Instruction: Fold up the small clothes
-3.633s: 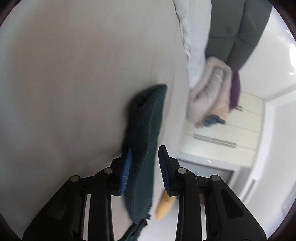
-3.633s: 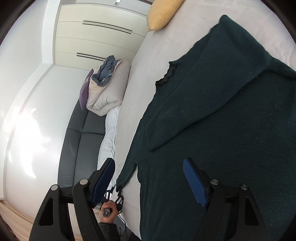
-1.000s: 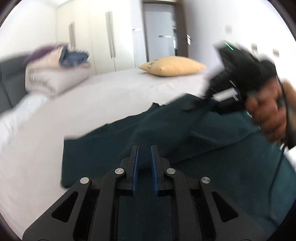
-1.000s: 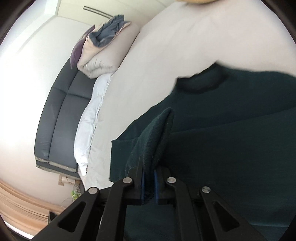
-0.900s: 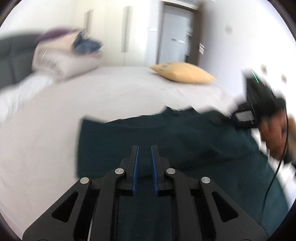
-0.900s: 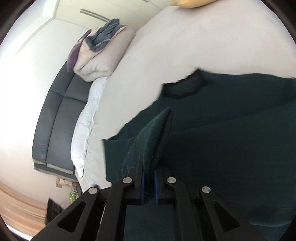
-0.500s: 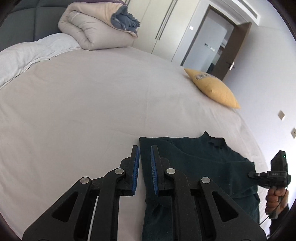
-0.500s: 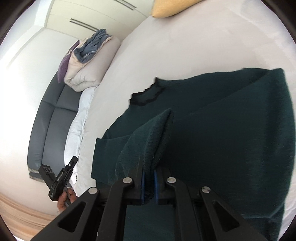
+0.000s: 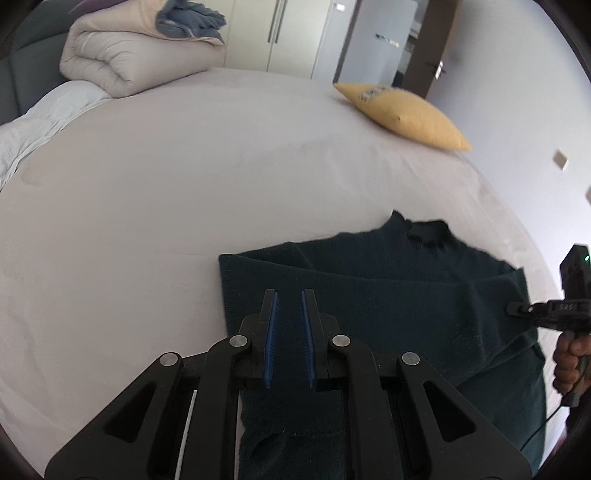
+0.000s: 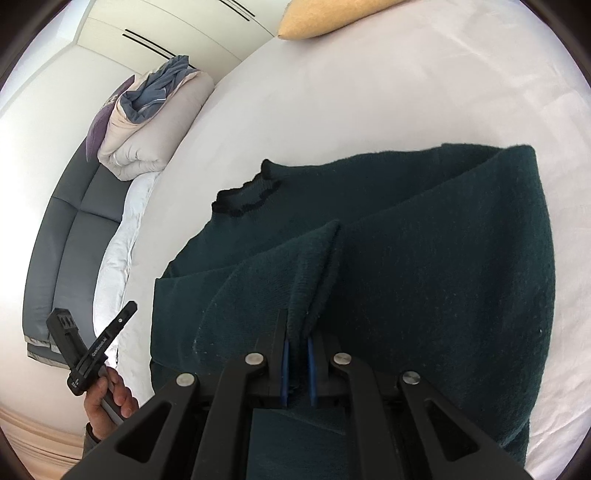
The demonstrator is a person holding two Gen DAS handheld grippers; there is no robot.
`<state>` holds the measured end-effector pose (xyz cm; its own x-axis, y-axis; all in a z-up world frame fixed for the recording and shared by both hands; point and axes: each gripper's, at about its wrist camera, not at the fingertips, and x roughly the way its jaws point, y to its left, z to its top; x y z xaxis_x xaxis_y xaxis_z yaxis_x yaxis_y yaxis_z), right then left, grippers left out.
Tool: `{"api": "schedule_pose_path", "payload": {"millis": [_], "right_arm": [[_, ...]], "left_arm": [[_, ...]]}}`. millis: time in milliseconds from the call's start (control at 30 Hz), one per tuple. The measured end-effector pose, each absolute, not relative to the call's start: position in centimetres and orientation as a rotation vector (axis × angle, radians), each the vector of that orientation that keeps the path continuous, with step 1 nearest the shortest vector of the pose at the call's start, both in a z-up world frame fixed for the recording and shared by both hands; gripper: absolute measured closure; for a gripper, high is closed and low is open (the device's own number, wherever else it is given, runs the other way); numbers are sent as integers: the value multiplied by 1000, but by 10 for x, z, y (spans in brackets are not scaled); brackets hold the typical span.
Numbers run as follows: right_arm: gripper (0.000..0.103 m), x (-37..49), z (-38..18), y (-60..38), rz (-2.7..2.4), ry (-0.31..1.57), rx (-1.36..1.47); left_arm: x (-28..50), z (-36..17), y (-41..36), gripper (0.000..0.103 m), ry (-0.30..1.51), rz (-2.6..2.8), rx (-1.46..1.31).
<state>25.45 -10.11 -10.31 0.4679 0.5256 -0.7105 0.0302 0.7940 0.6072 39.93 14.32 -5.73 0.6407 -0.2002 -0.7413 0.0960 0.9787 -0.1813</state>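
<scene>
A dark green knit sweater (image 9: 388, 280) lies on the pale bed sheet (image 9: 166, 192), collar away from me, both sleeves folded across the body. My left gripper (image 9: 288, 306) hovers over the sweater's left edge, jaws nearly closed with a narrow gap and nothing between them. My right gripper (image 10: 296, 328) is shut on a sleeve cuff (image 10: 317, 266) of the sweater (image 10: 443, 280), holding it raised over the body. The right gripper also shows at the right edge of the left wrist view (image 9: 517, 307). The left gripper shows in the right wrist view (image 10: 129, 308).
A yellow pillow (image 9: 402, 116) lies at the far side of the bed. A rolled beige duvet (image 9: 140, 62) with blue cloth on top sits by the grey headboard (image 10: 62, 236). Wardrobe doors (image 9: 288, 33) stand behind.
My left gripper has let go of the sweater and pulled back to its left edge. My right gripper still holds the sleeve and has carried it across the sweater's body.
</scene>
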Motion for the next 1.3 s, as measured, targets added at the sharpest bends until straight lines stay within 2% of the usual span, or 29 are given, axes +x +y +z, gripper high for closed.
{"api": "schedule_pose_path", "payload": {"millis": [233, 433, 600, 800, 1300], "right_arm": [[94, 248, -108, -108, 307, 1073, 591], [94, 247, -113, -114, 303, 1074, 612], [95, 248, -113, -115, 300, 1073, 611], [94, 248, -116, -116, 305, 1083, 613], [96, 246, -110, -118, 265, 1059, 550]], "left_arm": [[415, -86, 144, 91, 945, -151, -79], [417, -67, 176, 91, 897, -135, -152], [422, -66, 153, 91, 903, -168, -71], [430, -94, 123, 91, 986, -165, 8], [423, -104, 116, 91, 996, -157, 53]]}}
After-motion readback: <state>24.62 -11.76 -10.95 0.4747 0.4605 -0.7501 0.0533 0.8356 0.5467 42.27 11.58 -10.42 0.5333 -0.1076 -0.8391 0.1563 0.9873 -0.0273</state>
